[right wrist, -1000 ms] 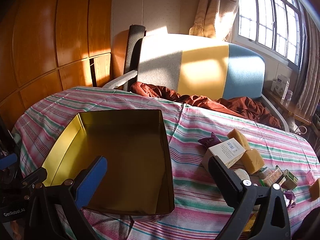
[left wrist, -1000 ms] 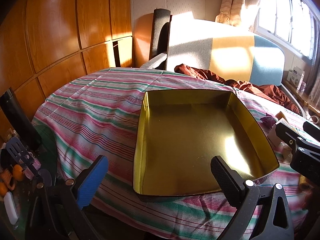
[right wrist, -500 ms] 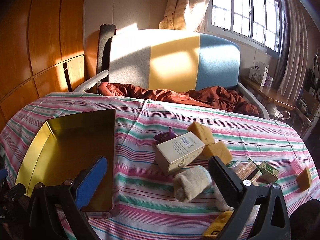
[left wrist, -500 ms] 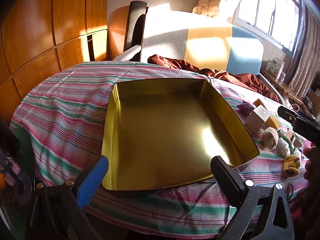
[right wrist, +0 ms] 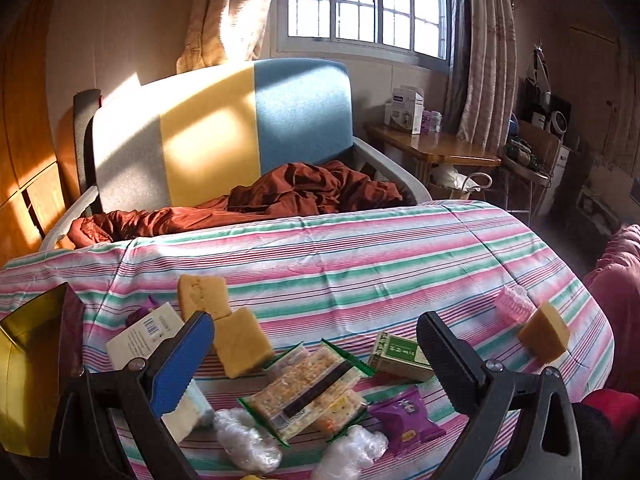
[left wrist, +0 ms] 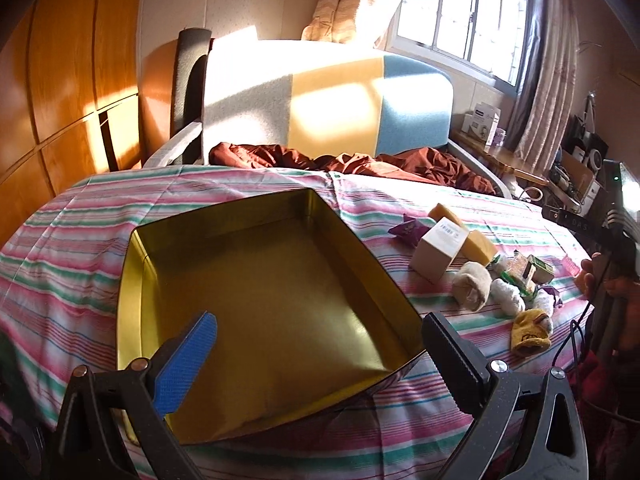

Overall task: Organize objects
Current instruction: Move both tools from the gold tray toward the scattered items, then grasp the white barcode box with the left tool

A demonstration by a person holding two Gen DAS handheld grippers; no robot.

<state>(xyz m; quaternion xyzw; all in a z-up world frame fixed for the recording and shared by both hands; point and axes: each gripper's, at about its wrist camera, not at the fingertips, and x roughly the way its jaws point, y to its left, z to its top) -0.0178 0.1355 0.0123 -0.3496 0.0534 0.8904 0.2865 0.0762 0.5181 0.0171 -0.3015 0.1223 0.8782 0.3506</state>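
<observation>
The left gripper (left wrist: 320,344) hangs over the near part of a gold tin tray (left wrist: 256,280), with its jaws wide apart and nothing between them. The tray lies on the striped cloth (left wrist: 80,248) of the table, and nothing is visible inside it. To the right of the tray is a group of small things: a white carton box (left wrist: 438,249), two yellow sponge blocks behind it (left wrist: 478,245), a rolled beige sock (left wrist: 472,285) and a yellow sock (left wrist: 530,331) nearer to the table edge.

The right gripper (right wrist: 316,344) is also wide open and holds nothing — it hangs above a cracker packet (right wrist: 310,390) in clear wrap. Just beside the packet lie a green box (right wrist: 400,356), a purple snack bag (right wrist: 406,416) and two lumps of clear plastic (right wrist: 244,438). Another sponge piece (right wrist: 545,336) and a pink plastic item (right wrist: 512,304) rest well apart, near the right edge of the cloth. Behind the table stands a grey, yellow and blue chair (right wrist: 224,128) with a dark red cloth (right wrist: 280,196) on its seat.
</observation>
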